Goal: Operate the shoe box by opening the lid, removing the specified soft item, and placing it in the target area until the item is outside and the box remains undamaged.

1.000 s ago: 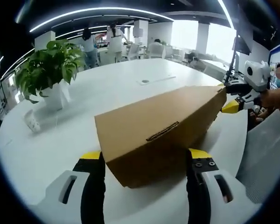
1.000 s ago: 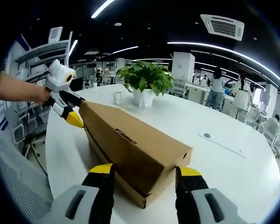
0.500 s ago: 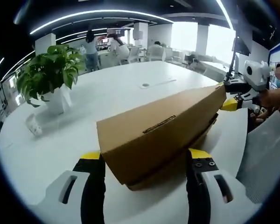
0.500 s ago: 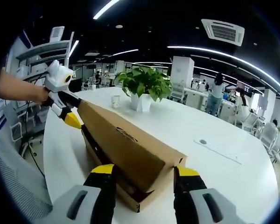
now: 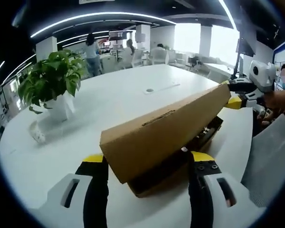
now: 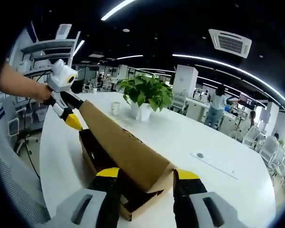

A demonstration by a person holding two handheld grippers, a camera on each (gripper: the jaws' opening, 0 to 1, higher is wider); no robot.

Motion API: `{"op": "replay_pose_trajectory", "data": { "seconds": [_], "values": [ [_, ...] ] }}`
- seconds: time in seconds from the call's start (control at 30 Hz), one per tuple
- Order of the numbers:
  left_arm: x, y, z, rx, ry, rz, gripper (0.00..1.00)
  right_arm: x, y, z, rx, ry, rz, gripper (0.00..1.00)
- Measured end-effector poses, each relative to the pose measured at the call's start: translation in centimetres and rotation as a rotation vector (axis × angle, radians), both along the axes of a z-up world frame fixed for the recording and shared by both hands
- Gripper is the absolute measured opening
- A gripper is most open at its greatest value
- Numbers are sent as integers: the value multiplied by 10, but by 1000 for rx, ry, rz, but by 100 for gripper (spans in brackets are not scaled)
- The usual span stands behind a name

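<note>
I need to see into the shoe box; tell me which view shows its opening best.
The right gripper view: the lifted lid leaves the dark inside of the shoe box visible. The left gripper view shows the lid's outer face with a narrow dark gap beneath.

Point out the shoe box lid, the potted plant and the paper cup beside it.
shoe box lid point(image 5: 161, 137): left gripper view, on its raised front panel.
potted plant point(image 6: 145, 92): right gripper view, on the leaves.
paper cup point(image 6: 115, 108): right gripper view, on its side wall.
</note>
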State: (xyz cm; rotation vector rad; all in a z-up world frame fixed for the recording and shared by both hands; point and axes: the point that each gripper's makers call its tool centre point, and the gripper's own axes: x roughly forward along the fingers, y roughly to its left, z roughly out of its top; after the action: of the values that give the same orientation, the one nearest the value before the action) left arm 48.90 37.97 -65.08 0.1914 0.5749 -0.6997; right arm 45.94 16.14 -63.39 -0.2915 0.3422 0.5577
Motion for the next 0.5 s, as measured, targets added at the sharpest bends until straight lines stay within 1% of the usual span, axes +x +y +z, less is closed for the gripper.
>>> {"op": "replay_pose_trajectory", "data": {
  "seconds": [0.1, 0.27, 0.5],
  "values": [
    [2, 0, 2, 2, -6, -1, 66, 2, -2, 3, -5, -16, -6, 36],
    [4, -2, 7, 9, -14, -6, 66, 5, -4, 6, -13, -27, -10, 34],
    [10, -1, 13, 10, -25, -6, 65, 15, -9, 14, -24, -54, -19, 28]
  ]
}}
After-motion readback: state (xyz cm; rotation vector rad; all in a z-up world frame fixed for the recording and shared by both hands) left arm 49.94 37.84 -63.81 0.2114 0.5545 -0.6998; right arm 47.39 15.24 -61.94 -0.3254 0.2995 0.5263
